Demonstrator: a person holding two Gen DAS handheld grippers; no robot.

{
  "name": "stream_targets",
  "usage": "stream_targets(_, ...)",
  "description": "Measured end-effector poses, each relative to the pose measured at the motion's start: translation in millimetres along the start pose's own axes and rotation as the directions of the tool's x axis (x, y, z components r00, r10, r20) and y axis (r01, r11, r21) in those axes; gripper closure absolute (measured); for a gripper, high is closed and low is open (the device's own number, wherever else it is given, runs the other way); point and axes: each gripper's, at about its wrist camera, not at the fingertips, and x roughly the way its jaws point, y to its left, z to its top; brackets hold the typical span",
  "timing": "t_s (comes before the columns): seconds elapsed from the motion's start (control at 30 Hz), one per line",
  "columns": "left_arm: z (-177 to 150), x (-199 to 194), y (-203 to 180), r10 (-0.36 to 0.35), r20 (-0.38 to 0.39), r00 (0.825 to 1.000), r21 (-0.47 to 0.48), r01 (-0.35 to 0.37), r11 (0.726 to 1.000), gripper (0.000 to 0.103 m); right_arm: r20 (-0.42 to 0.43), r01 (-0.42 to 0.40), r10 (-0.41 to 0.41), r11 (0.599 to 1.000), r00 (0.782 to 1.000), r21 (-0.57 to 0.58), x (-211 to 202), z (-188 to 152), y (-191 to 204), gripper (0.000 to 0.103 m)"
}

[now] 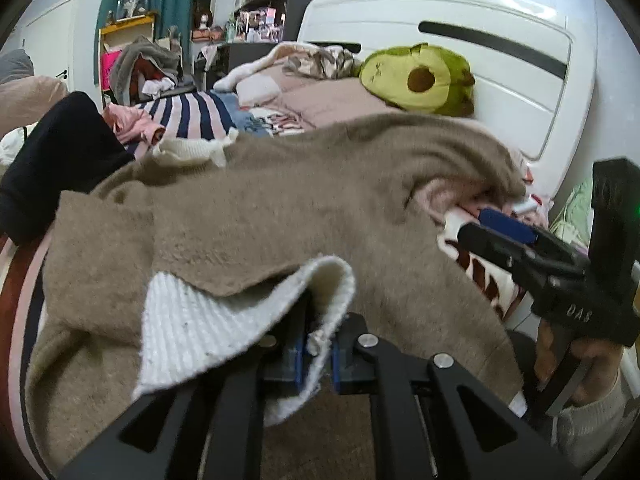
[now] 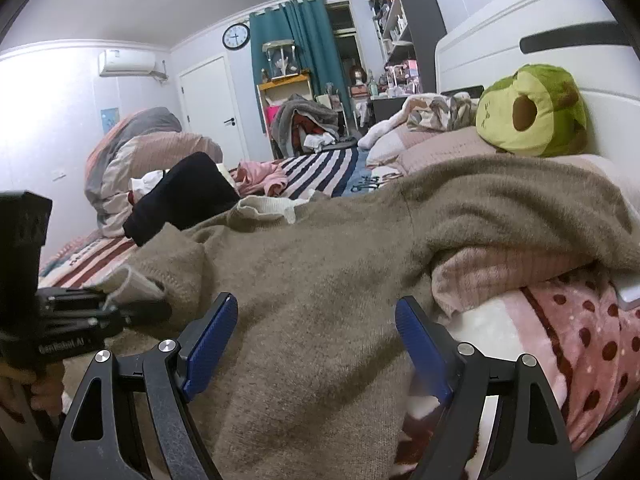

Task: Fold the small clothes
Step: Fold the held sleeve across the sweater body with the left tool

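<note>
On the cluttered bed (image 2: 320,176), the left gripper (image 1: 320,350) is pinching the fuzzy tan sweater's (image 2: 320,280) white ribbed cuff (image 1: 208,332) while the right gripper (image 2: 316,344) is hovering wide open over the sweater, empty, with folding barely begun.

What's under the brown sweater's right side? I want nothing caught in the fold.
A pink ribbed cloth pokes out from under the sweater, over a dotted blanket. Anything further beneath is covered.

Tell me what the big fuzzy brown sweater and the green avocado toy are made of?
The brown sweater looks like soft knitted wool or a wool-like yarn, with a fuzzy matte surface and a ribbed cream cuff. The green avocado toy looks like stuffed plush fabric, short-piled and puffy.
</note>
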Motion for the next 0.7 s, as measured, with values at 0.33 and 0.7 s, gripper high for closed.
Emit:
stream_targets(0.33, -17.3, -76.4, 25.9, -0.031, 0.091, 0.995, -0.016, 0.033, 0.999, 0.039, -0.079, -0.103, 0.098, 0.993, 0.992, -0.059, 16.3, 3.1, 27.3, 0.025)
stream_targets(0.7, -49.6, -133.0, 112.4, 0.234, 0.171, 0.957, -0.155, -0.209, 0.966, 0.033, -0.188, -0.296, 0.259, 0.933, 0.947, -0.207, 48.8, 8.4, 131.5, 0.025)
